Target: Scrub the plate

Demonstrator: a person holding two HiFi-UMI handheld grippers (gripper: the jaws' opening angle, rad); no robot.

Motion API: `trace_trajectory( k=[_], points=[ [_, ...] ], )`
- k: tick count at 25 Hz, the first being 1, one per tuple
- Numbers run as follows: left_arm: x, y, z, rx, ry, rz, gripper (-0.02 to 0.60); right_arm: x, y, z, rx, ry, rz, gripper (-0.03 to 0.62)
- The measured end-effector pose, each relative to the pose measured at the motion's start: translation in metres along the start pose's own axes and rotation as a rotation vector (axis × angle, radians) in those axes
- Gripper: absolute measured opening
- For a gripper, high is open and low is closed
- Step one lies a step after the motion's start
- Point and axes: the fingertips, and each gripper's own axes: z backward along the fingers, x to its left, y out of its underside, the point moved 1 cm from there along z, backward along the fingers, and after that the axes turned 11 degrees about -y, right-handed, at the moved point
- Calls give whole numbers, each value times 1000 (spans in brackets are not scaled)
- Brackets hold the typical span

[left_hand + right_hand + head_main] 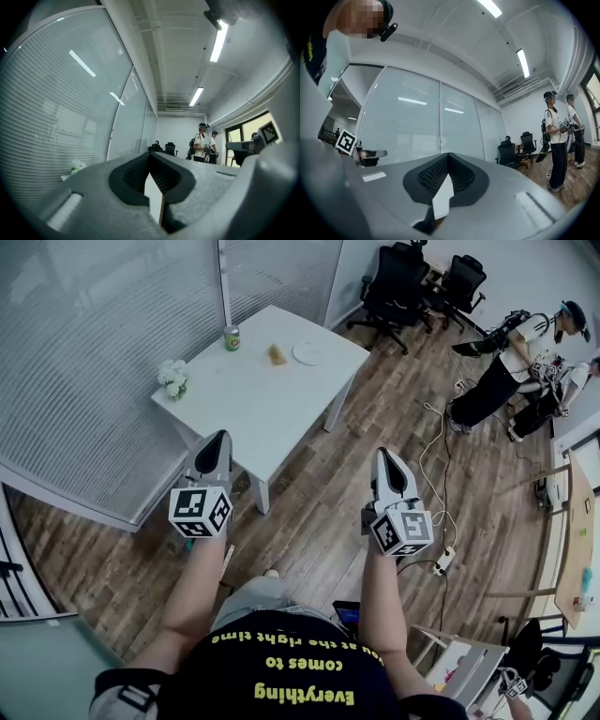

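White plate (307, 353) sits on the white surface (262, 413), toward 1 o'clock of its middle, well apart from the left gripper (221, 439) and the right gripper (385, 457). Both are over the wood floor (314, 521), fingers (133, 176) closed with nothing in them. Green can (232, 337) stands toward 11 o'clock.

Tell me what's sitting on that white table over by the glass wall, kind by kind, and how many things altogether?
Green can: 1
Bunch of white flowers: 1
Yellowish block: 1
White plate: 1
Total: 4
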Motion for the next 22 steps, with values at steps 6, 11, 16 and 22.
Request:
trace_trajectory(
  k=[6, 11, 16, 22],
  points=[
    [11, 4, -28, 11, 10, 5, 2, -8, 6, -26, 2, 5, -13, 5],
    [22, 9, -43, 22, 11, 13, 2, -10, 10, -42, 9, 8, -14, 5],
    [33, 14, -54, 28, 15, 13, 2, -3, 26, -60, 31, 4, -22, 5],
    [41, 19, -61, 44, 23, 12, 2, -2, 29, -69, 35, 7, -24, 5]
  ],
)
